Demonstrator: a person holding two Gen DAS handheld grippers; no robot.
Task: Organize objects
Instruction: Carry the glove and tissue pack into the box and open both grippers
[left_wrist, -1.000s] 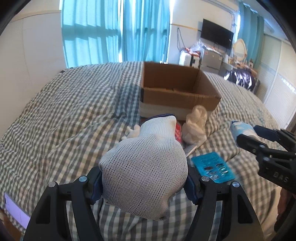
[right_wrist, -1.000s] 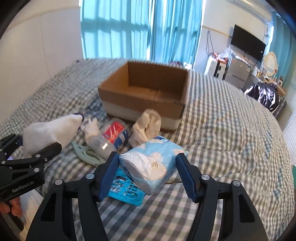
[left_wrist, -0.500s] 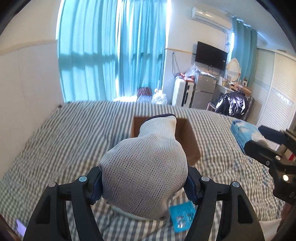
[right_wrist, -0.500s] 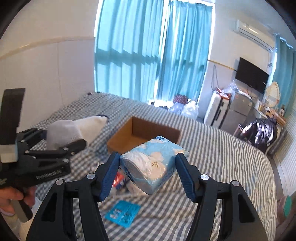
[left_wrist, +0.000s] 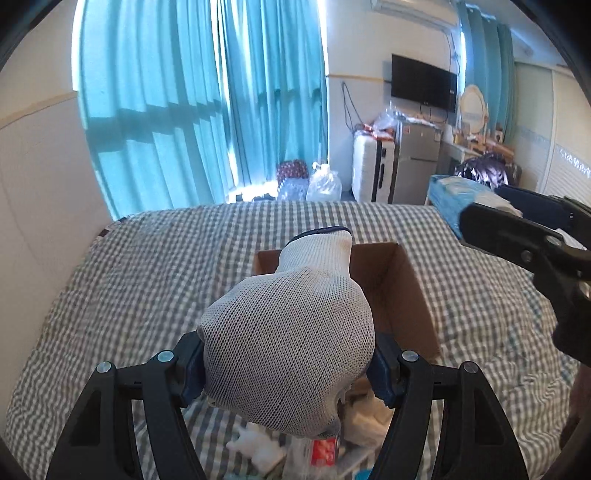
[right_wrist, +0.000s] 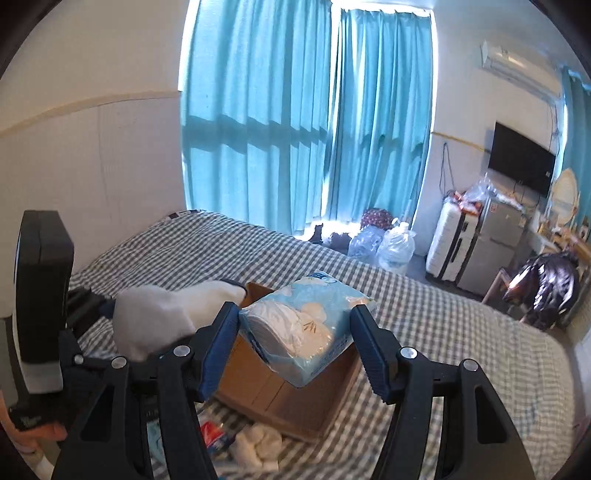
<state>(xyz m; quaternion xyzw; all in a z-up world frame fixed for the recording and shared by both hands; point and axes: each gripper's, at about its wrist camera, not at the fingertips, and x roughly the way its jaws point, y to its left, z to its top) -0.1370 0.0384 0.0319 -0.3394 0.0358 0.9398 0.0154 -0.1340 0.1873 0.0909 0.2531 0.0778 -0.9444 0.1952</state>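
Note:
My left gripper (left_wrist: 288, 362) is shut on a white knit glove (left_wrist: 291, 343) and holds it above the near edge of an open cardboard box (left_wrist: 406, 295) on the checked bed. My right gripper (right_wrist: 295, 343) is shut on a blue tissue pack (right_wrist: 306, 328), held high over the same box (right_wrist: 280, 398). In the left wrist view the right gripper (left_wrist: 517, 236) and the tissue pack (left_wrist: 454, 195) show at the right. In the right wrist view the left gripper (right_wrist: 99, 321) and the glove (right_wrist: 159, 317) show at the left.
In front of the box lie a clear bottle with a red label (left_wrist: 321, 450), white cloth pieces (right_wrist: 258, 446) and other small items. The checked bedspread (left_wrist: 147, 277) spreads all round. A wall stands left; curtains, a suitcase and a fridge (right_wrist: 480, 251) stand beyond the bed.
Both grippers have risen with their loads and moved toward the box. The box now appears lower and nearer beneath them, and the loose items sit at the bottom edge of the views.

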